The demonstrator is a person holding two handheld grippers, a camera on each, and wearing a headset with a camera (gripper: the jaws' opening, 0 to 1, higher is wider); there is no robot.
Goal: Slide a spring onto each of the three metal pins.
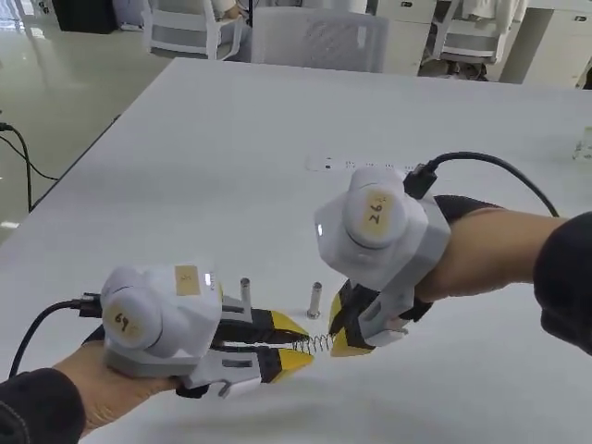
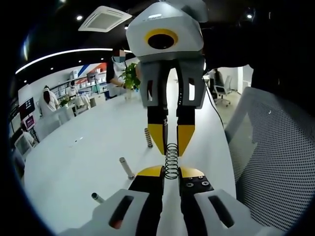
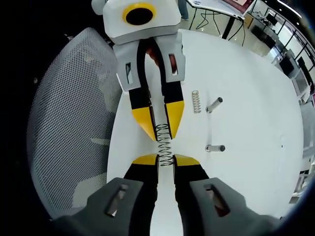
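- Left gripper (image 1: 294, 345) and right gripper (image 1: 339, 331) meet tip to tip, each clamped on one end of a spring (image 1: 314, 344).
- Right gripper view: a loose spring (image 3: 196, 101) lies at 2 o'clock, beside a pin (image 3: 214, 104).
- Left gripper view: three pins (image 2: 126, 168) around 7 o'clock.

A spring (image 3: 164, 145) is clamped by the left gripper (image 3: 162, 132) and the right gripper (image 3: 166, 159). Right of it, a loose spring (image 3: 196, 101) and two pins (image 3: 214, 104) (image 3: 215, 148) are seen.

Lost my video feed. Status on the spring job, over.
Left hand-held gripper and right hand-held gripper both shut on one small coiled metal spring, an end each. Two upright metal pins bare beside them. Nothing between.
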